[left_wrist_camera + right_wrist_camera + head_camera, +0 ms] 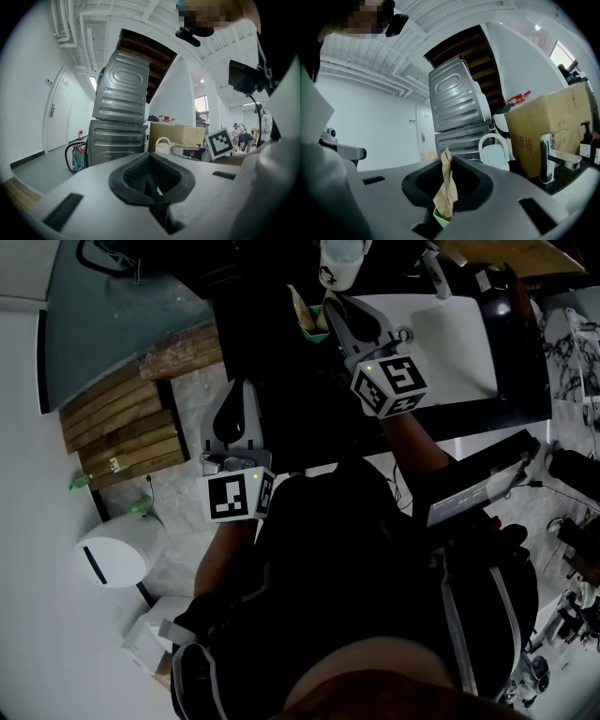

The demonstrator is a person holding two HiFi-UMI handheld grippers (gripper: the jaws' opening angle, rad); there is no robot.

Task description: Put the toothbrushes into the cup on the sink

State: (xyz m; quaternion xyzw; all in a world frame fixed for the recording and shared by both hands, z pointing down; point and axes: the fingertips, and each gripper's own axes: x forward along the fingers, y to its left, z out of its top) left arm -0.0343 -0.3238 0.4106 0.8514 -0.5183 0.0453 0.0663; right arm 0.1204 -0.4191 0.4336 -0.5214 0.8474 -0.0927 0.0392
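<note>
1. A packaged toothbrush (445,194), brown paper over a pale green tray, is pinched upright between the jaws of the right gripper (448,187).
2. In the head view the pack is seen near the white cup (337,266) but apart from it. The cup is set by a corner of the white sink (459,352).
3. A chrome faucet (547,159) is seen right of the jaws, with a cardboard box (548,124) behind it.
4. The left gripper (239,401) is held well apart, over the stone floor (192,395), with its jaws pressed together.
5. Stacked grey metal machines (119,112) are seen beyond it.
</note>
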